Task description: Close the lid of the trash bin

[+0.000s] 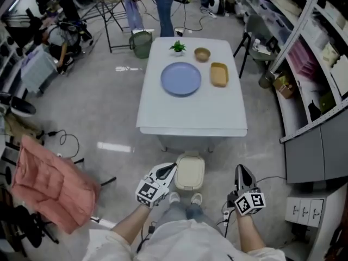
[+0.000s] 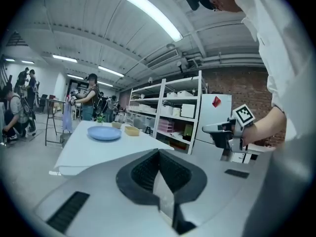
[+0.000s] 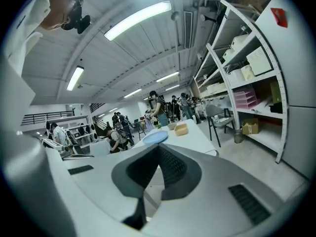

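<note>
A small cream trash bin [image 1: 190,171] stands on the floor at the table's near end, just ahead of my shoes, with its lid lying flat on top. My left gripper [image 1: 172,169] is raised beside the bin's left side, jaws shut with nothing between them. My right gripper [image 1: 241,171] is held up to the right of the bin, also shut and holding nothing. Neither touches the bin. In the left gripper view my left gripper [image 2: 159,168] looks out level over the table, with the right gripper [image 2: 213,129] in sight at the right. In the right gripper view my right gripper [image 3: 159,163] faces the room; the bin is not seen there.
A white table [image 1: 191,106] carries a blue plate [image 1: 181,79], a small bowl [image 1: 202,54], a tan tray [image 1: 219,74] and a little plant [image 1: 177,47]. Shelving [image 1: 304,53] runs along the right. Pink cloth [image 1: 46,181] lies left, a green bin [image 1: 141,43] and people stand beyond the table.
</note>
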Demonstrator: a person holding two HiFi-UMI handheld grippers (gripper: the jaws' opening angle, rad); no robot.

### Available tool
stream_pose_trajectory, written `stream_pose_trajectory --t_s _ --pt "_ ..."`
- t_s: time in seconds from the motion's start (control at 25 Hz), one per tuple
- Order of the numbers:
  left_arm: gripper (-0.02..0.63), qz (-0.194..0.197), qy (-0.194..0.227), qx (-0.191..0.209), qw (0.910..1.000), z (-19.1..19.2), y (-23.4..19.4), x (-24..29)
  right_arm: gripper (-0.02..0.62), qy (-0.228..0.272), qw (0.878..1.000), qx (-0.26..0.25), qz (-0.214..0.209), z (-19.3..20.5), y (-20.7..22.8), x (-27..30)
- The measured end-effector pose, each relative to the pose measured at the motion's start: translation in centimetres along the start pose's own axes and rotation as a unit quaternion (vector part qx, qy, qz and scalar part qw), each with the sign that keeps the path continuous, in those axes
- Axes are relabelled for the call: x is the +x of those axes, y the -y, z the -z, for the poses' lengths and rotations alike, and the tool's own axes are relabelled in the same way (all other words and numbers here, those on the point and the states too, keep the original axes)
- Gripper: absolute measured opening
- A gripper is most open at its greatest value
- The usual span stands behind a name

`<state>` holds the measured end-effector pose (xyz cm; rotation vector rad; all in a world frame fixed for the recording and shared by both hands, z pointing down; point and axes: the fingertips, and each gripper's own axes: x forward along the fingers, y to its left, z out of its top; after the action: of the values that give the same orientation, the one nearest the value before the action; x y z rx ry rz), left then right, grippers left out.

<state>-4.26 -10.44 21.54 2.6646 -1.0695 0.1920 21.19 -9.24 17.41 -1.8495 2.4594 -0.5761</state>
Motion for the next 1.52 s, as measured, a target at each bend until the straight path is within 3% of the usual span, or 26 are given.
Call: stream_pose_trajectory --t_s 0.32,0.44,0.88,1.52 --pt "0.025 -0.075 0.083 0.003 0.9937 -8.2 -0.2 -4.5 0.018 0.054 0.998 -0.013 0.001 -5.9 -1.4 -3.8" --pt "0.026 -0.087 0.114 0.005 0.9897 -10.4 0.5 -5.9 0.018 0.079 0.997 -0.014 0.002 -7.7 -1.5 -5.4" --pt "0.025 -0.116 0.182 0.086 0.9726 -18.1 1.3 -9.5 0.018 0.13 0.991 -0.012 0.023 -10.9 -0.3 -9.0" --pt "0.025 -0.117 0.175 0.073 0.9748 -16.6 1.0 -9.4 0.017 0.117 0.992 -0.028 0.022 -10.7 -1.0 -8.9"
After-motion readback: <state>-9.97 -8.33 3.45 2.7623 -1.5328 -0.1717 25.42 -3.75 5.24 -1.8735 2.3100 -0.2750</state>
